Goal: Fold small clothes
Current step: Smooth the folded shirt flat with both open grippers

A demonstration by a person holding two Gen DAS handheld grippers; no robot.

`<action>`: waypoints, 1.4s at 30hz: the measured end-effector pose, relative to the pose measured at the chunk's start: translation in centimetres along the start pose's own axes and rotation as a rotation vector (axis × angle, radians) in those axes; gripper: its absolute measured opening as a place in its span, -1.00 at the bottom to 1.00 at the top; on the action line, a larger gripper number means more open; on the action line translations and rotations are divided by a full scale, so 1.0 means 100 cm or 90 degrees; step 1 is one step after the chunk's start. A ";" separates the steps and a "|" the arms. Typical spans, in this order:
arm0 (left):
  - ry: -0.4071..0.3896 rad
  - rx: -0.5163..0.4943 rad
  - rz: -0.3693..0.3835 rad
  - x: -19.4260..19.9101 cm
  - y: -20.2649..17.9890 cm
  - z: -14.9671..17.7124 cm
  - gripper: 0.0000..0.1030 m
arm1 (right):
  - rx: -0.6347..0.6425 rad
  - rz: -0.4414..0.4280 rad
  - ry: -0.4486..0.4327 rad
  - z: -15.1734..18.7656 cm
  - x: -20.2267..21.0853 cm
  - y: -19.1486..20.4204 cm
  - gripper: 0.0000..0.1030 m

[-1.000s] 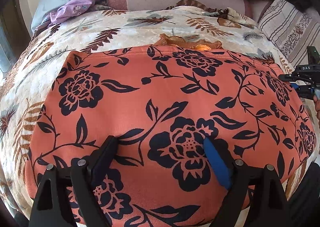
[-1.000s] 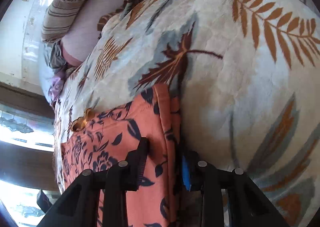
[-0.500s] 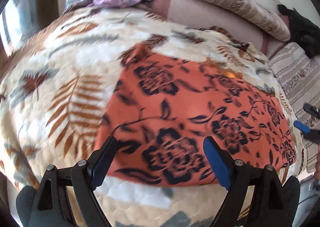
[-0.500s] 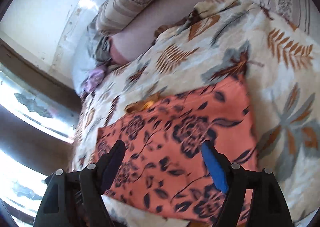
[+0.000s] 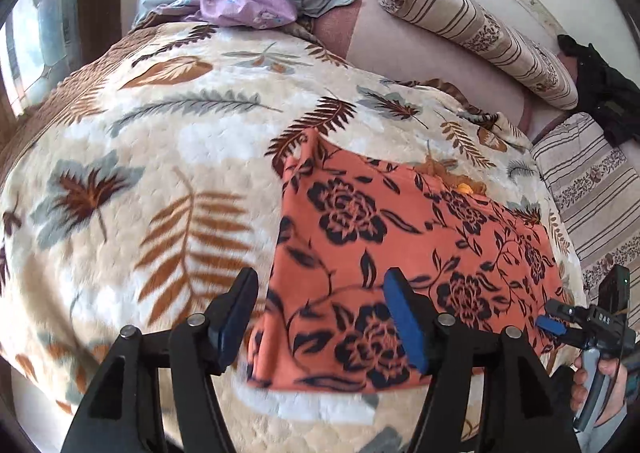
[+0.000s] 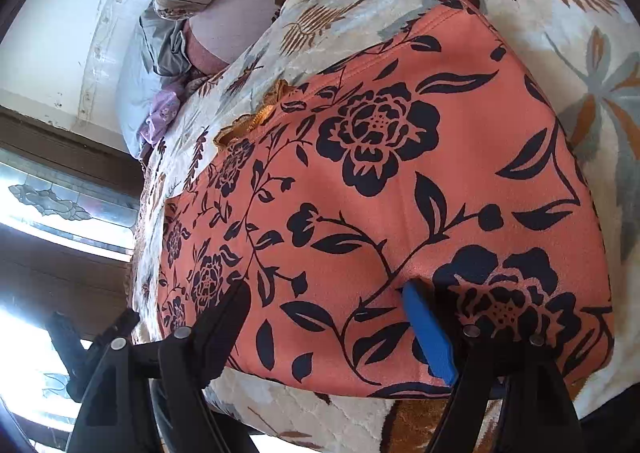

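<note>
My left claw (image 5: 322, 313) gapes wide with nothing in it, poised over the left edge of the folded orange floral garment (image 5: 404, 265). My right claw (image 6: 328, 317) is spread just as wide and empty above the same cloth (image 6: 400, 193), which lies flat on the leaf-patterned blanket (image 5: 160, 173). A striped bolster (image 5: 472, 25) lies beyond it.

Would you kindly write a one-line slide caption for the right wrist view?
Open right tool poised over the orange floral garment lying flat on the leaf-print blanket.
</note>
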State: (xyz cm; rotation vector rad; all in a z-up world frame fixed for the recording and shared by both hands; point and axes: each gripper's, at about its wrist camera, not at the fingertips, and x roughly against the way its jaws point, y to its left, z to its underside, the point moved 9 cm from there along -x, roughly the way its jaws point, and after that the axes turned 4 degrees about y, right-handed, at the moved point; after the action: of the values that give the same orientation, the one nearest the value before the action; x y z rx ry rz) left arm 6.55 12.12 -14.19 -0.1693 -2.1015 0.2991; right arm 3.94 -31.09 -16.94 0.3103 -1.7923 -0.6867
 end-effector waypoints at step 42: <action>0.042 -0.146 -0.085 -0.057 -0.060 0.065 0.44 | -0.083 0.007 -0.128 -0.041 0.086 -0.051 0.58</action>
State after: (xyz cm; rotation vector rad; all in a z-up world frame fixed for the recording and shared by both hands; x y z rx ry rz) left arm 3.98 4.09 -20.39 -0.1696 -2.0660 -0.0274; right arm 4.30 -40.97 -12.42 0.1477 -1.9257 -0.8481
